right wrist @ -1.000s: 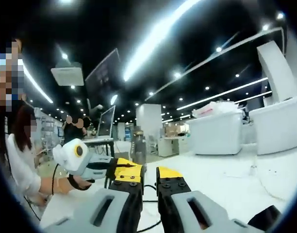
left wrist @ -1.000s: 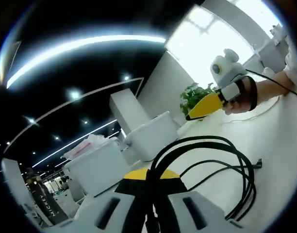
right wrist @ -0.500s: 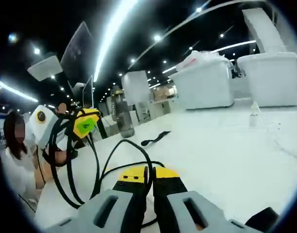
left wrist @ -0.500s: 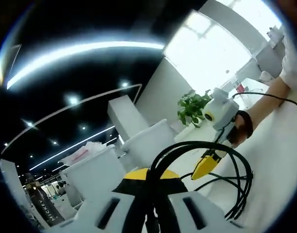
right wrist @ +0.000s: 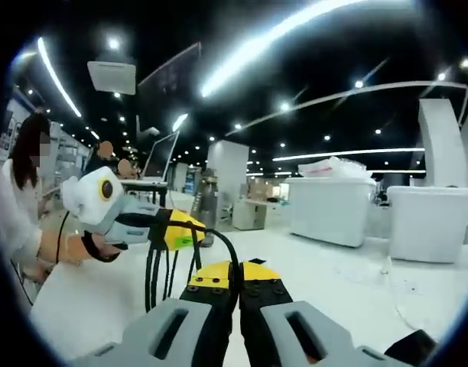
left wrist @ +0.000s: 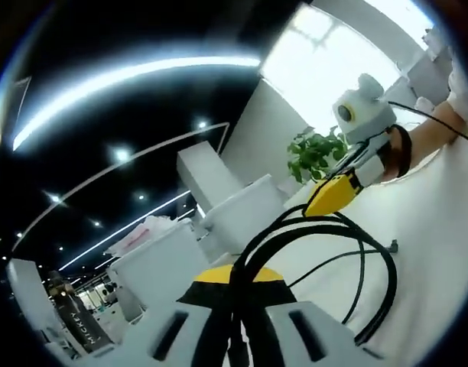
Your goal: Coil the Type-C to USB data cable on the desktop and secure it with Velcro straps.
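Cable: the black data cable is gathered into several loose loops held up above the white table; the strands run together where they are held and fan out into wide arcs farther on, with one connector end sticking out at the right of the loops.
Left gripper: the left gripper, yellow-tipped, has its jaws pressed together on the bundled strands of the cable, which rise from between the tips. In the right gripper view it comes in from the left, the loops hanging down from it.
Right gripper: the right gripper has its jaws squeezed together on a strand of the cable that arches up and over to the left gripper. In the left gripper view it sits at the far right, touching the top of the loops.
Containers: large white bins stand along the far side; white stuff is heaped in one, exact contents too unclear to tell.
Open room: the table is bare white around the loops, to the right and near side.
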{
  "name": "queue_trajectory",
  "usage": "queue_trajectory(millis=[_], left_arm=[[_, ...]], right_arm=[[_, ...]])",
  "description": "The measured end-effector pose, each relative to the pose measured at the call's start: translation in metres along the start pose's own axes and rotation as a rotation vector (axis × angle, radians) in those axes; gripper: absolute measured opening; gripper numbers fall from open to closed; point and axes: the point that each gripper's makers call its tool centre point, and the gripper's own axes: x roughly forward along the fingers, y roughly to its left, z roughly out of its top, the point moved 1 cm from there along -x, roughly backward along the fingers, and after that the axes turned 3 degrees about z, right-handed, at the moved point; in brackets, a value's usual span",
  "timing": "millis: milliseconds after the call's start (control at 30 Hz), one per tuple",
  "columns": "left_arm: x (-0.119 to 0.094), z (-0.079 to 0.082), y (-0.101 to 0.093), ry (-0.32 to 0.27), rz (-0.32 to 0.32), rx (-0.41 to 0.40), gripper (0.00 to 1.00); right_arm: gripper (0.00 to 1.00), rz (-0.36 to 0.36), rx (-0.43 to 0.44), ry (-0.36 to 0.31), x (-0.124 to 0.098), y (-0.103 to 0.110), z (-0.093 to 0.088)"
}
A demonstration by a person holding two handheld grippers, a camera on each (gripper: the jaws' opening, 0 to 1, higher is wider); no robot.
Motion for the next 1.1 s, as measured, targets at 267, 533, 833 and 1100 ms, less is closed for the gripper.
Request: queue_trajectory(millis=[267, 533, 833, 1100], left_arm=[[0.000, -0.007, 0.002, 0.016, 0.015, 0.021, 0.15], [-0.001, -0.012, -0.003, 0.058, -0.013, 0.139, 0.06], [-0.005, -0.004, 0.014, 0.039, 0.026, 0.062, 0.04], [-0.012, 0.022, 0.024, -0.053, 0.044, -0.006, 0.04]], right_arm=[[0.02, 0.122, 0.024, -0.011, 0.002, 0.022, 0.002], [0.02, 0.216, 0.106, -0.016, 0.001, 0.037, 0.003], [0.14, 0.018, 0.250, -0.165, -0.011, -0.022, 0.022], [0.24, -0.062, 0.200, 0.155, 0.002, -0.040, -0.063]])
